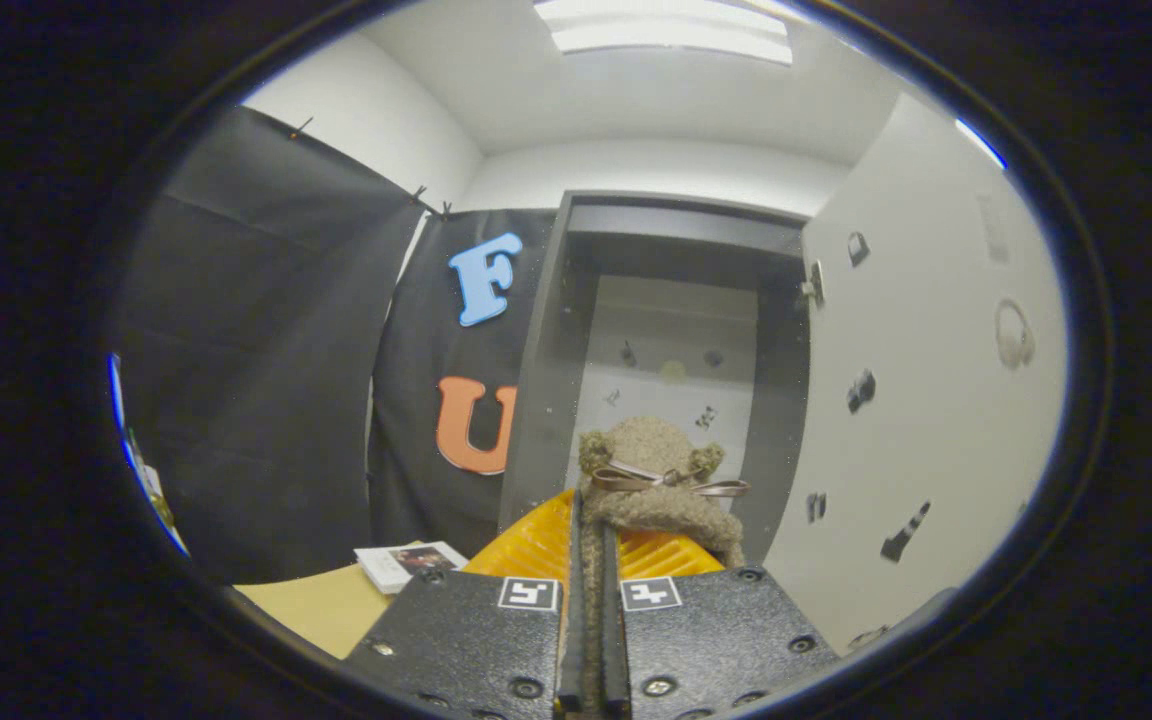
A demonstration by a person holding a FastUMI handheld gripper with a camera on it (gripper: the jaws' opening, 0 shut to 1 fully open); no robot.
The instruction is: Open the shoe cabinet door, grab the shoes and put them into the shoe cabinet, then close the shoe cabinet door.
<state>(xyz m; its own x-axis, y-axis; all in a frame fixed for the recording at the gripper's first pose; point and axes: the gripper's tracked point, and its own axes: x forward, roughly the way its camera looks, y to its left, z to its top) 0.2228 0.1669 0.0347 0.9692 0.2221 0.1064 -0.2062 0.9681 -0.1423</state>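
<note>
Fuzzy tan fleece, the upper of a slipper-like shoe with a thin brown ribbon bow [658,480], is pinched between the gripper [594,640] fingers, which are drawn nearly together on a strip of its edge. At twelve o'clock beyond the shoe stands the dark grey shoe cabinet [576,330], its white door [926,400] swung wide to three o'clock and its pale inside showing. Under the shoe lies a ribbed yellow plastic piece [536,545]. Toward nine o'clock a small white booklet [406,563] rests on the tan tabletop [321,605].
</note>
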